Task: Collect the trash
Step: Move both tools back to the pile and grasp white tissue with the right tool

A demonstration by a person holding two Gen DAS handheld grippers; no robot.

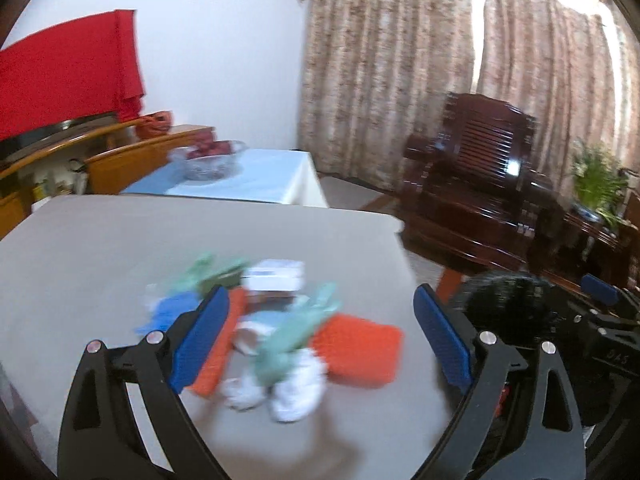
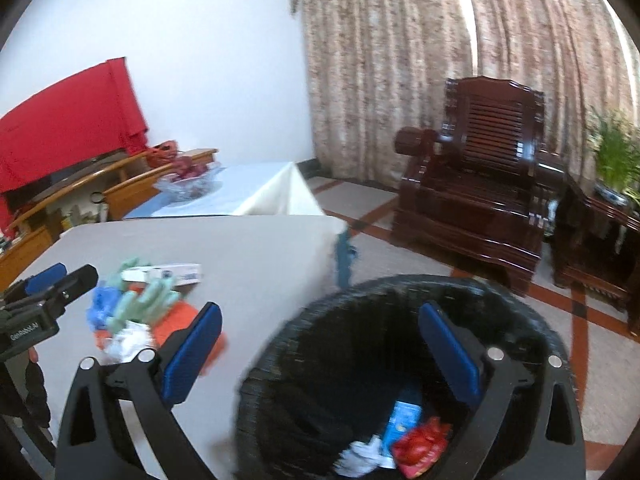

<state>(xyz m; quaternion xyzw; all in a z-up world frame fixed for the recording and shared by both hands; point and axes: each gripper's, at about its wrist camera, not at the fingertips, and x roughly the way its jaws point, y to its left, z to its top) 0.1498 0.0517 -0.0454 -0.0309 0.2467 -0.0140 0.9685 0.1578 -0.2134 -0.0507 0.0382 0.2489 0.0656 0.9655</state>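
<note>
A heap of trash (image 1: 276,332) lies on the grey table (image 1: 120,248): green and blue wrappers, a white box (image 1: 274,276), crumpled white paper (image 1: 288,392) and orange pads (image 1: 356,354). My left gripper (image 1: 320,340) hangs open above the heap with nothing between its blue pads. A black bin (image 2: 400,360) stands beside the table's right edge. It holds a red wrapper (image 2: 422,444), a blue packet (image 2: 402,420) and white paper (image 2: 360,456). My right gripper (image 2: 320,354) is open and empty over the bin's mouth. The left gripper (image 2: 42,292) shows at the left of the right wrist view.
A second table with a pale cloth (image 1: 256,180) carries a glass bowl (image 1: 208,162) of red fruit. A dark wooden armchair (image 2: 476,188) stands by the curtains (image 2: 440,60). A wooden sideboard (image 1: 60,160) with a red cloth lines the left wall. A green plant (image 2: 616,160) is at far right.
</note>
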